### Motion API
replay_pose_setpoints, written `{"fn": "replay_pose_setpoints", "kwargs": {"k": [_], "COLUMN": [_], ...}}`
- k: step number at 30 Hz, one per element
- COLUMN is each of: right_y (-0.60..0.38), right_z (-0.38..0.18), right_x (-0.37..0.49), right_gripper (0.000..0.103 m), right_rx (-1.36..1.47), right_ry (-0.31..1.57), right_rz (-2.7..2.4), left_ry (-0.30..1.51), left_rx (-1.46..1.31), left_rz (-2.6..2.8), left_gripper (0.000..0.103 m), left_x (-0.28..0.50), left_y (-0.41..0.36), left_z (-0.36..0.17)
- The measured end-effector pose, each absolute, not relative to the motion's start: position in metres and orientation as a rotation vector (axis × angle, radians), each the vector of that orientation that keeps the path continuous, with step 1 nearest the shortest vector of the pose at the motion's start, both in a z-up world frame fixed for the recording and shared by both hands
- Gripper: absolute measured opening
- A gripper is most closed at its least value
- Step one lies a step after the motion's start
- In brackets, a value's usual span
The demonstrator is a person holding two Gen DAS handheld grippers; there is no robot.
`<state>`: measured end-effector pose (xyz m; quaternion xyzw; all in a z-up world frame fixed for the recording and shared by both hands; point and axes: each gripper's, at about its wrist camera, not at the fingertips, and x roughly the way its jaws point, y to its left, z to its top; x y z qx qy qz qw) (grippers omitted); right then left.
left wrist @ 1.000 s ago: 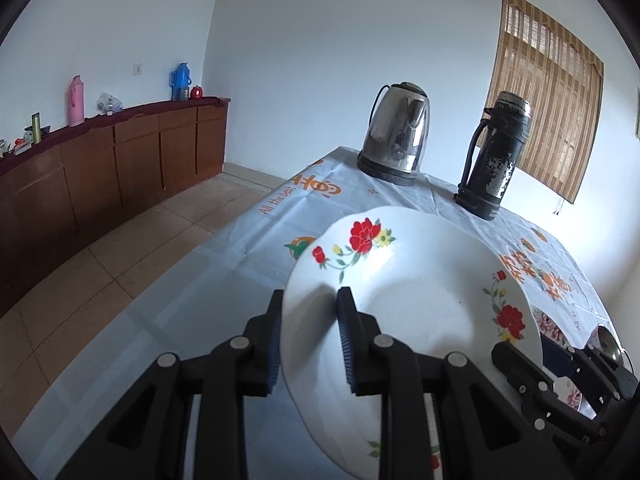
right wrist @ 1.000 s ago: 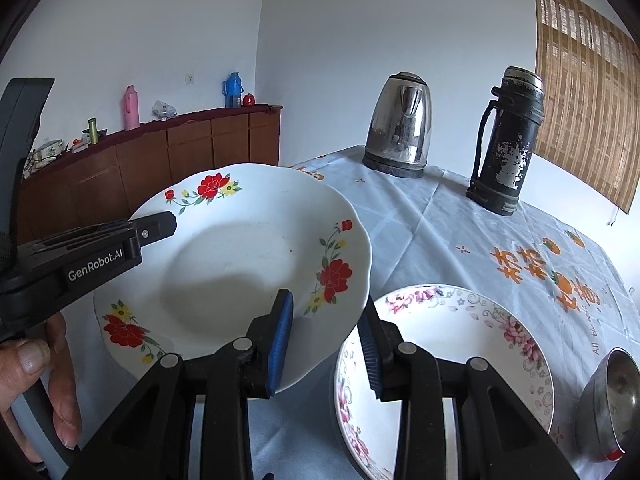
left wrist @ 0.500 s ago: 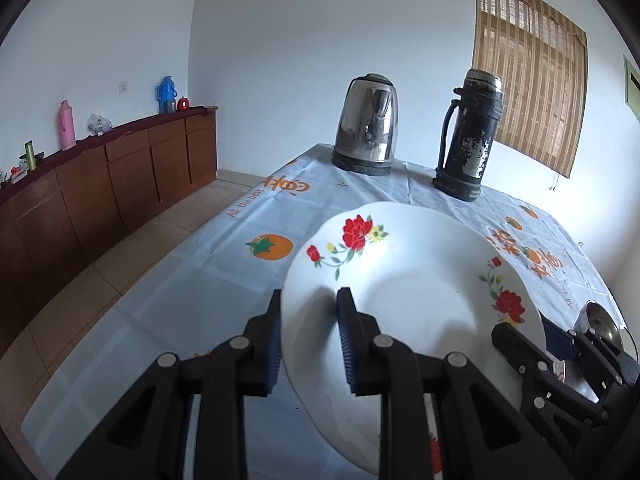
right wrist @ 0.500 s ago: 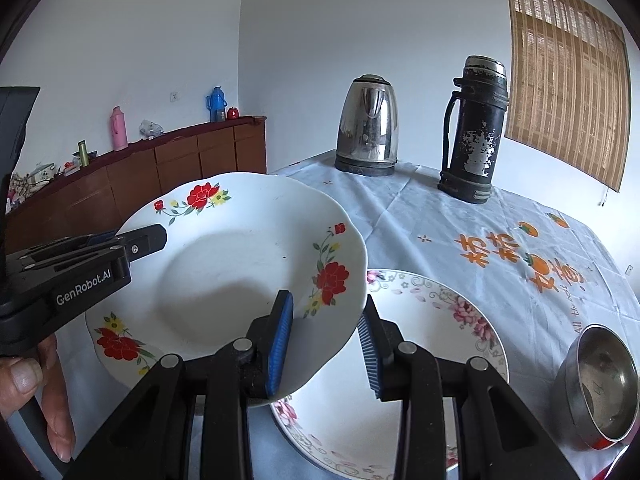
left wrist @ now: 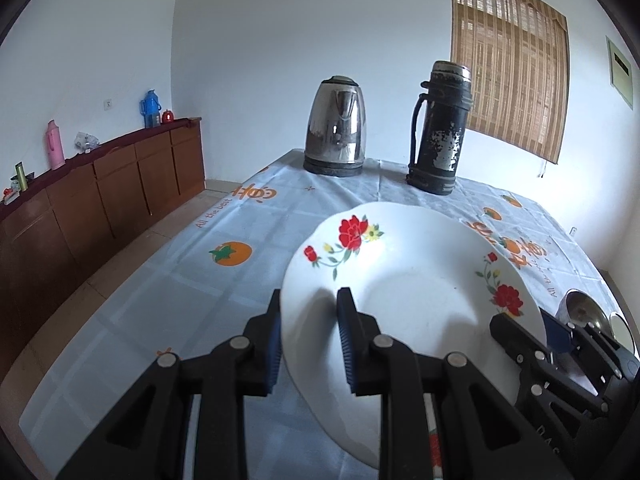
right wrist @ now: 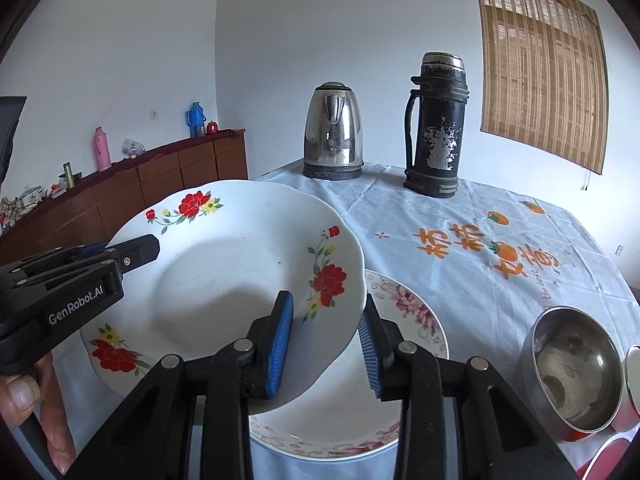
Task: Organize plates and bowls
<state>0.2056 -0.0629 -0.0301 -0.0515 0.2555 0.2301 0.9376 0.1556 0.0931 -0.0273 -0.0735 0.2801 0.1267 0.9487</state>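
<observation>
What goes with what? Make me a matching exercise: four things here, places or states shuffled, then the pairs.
1 red-flower plate
2 pink-flower plate
3 steel bowl
4 kettle

A beside the flask at the table's far end
B flat on the table, partly under another plate
C clamped in the left gripper, off the table
D on the table, far right

Pairs: 1-C, 2-B, 3-D, 4-A

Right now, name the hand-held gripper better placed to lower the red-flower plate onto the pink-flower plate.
Left: the left hand-held gripper already pinches the red-flower plate rim. The right hand-held gripper merely straddles it, open, over the pink-flower plate.
</observation>
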Motion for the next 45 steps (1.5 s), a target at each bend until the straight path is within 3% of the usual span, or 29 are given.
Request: {"fn": "replay_pose_setpoints", "kwargs": {"k": [45], "right_y": [-0.122], "right_z": [-0.043], "right_x": [0.233], "right_gripper": [0.035], "right_rx": [-0.070], "right_ry": [0.600], "right_rz": [0.299], "left_ry": [0.627], "left_rx": [-0.106], "left_rz": [0.160], "left_gripper": [0.022], "left_x": [0.185], "left_y": [0.028], "left_z": [-0.048]}}
